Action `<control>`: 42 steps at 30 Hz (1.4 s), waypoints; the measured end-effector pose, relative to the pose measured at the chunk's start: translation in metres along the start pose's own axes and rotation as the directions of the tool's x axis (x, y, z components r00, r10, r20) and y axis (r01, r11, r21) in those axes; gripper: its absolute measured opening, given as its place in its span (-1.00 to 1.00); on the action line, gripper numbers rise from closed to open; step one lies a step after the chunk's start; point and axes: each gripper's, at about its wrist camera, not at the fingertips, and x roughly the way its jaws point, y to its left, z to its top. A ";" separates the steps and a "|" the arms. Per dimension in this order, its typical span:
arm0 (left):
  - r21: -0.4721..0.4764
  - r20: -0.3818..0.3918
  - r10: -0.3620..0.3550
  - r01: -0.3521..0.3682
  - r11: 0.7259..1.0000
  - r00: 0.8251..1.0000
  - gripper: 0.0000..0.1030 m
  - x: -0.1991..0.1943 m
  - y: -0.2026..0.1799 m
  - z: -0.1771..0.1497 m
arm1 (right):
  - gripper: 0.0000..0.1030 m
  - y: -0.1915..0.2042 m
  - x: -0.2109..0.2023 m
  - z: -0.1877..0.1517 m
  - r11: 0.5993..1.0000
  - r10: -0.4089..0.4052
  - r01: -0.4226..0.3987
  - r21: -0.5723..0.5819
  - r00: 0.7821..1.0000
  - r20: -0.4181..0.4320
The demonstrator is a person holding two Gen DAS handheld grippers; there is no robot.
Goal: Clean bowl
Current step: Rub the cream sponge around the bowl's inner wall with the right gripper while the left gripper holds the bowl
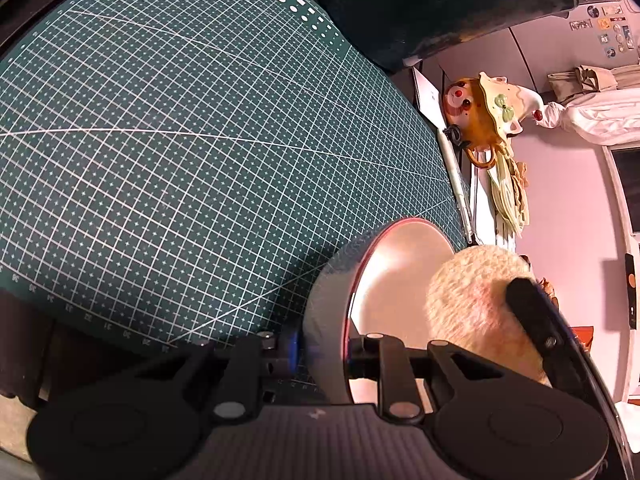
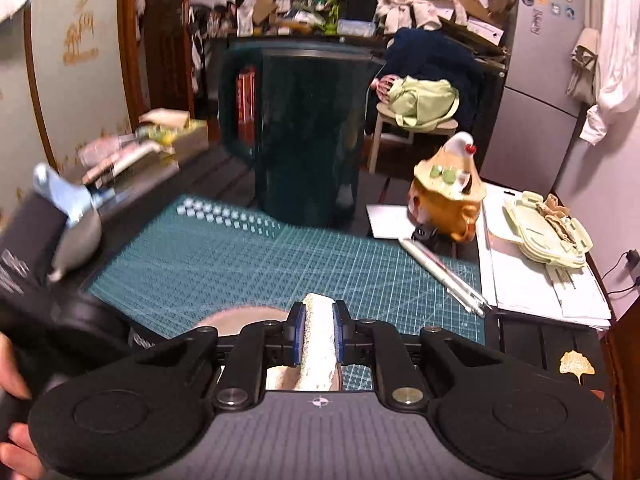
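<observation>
Bowl (image 1: pixel 384 280), shiny metal with red rim, tilted on edge over green mat (image 1: pixel 180 140).

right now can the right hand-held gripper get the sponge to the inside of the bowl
Probably yes. The left hand-held gripper clamps the bowl by its rim, its inside bare, and the sponge in the right hand-held gripper sits right at its opening.

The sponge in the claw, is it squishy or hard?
Probably squishy: the right claw pinches the sponge into a thin strip. It looks fuzzy and light beside the bowl, so it likely bends easily and won't slip out.
</observation>
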 end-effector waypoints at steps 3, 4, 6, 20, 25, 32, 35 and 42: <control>-0.001 0.000 0.002 -0.002 1.000 1.000 -0.66 -0.001 0.004 0.001 | -0.74 0.001 0.020 -0.007 0.997 0.073 -0.070 0.033 0.992 -0.102; -0.001 0.000 0.003 -0.003 1.000 1.000 -0.71 -0.001 0.005 0.001 | -0.74 0.003 0.027 -0.010 0.997 0.070 -0.067 0.023 0.990 -0.125; 0.000 0.000 0.007 -0.007 1.000 1.000 -0.69 -0.001 0.008 0.001 | -0.74 0.006 0.038 -0.016 0.999 0.046 -0.046 0.001 0.987 -0.157; 0.021 0.000 0.012 -0.012 1.000 1.000 -0.61 -0.002 -0.001 -0.001 | -0.73 0.005 0.004 -0.001 0.999 -0.033 0.032 -0.012 0.999 -0.029; 0.022 0.000 0.016 -0.016 1.000 1.000 -0.60 0.002 -0.012 0.001 | -0.74 0.009 0.029 -0.012 1.000 0.009 -0.011 -0.014 0.991 -0.130; 0.027 0.002 0.018 -0.018 0.999 1.000 -0.61 0.007 -0.018 -0.002 | -0.74 0.021 0.020 -0.014 0.987 -0.104 0.096 -0.132 0.993 -0.058; 0.030 0.001 0.019 -0.019 0.999 1.000 -0.61 0.008 -0.019 -0.002 | -0.74 0.016 0.009 -0.007 0.988 -0.109 0.107 -0.114 0.994 -0.016; 0.033 0.002 0.021 -0.021 0.999 1.000 -0.62 0.011 -0.022 -0.003 | -0.73 0.015 0.006 -0.005 0.996 -0.040 0.038 -0.080 0.999 -0.026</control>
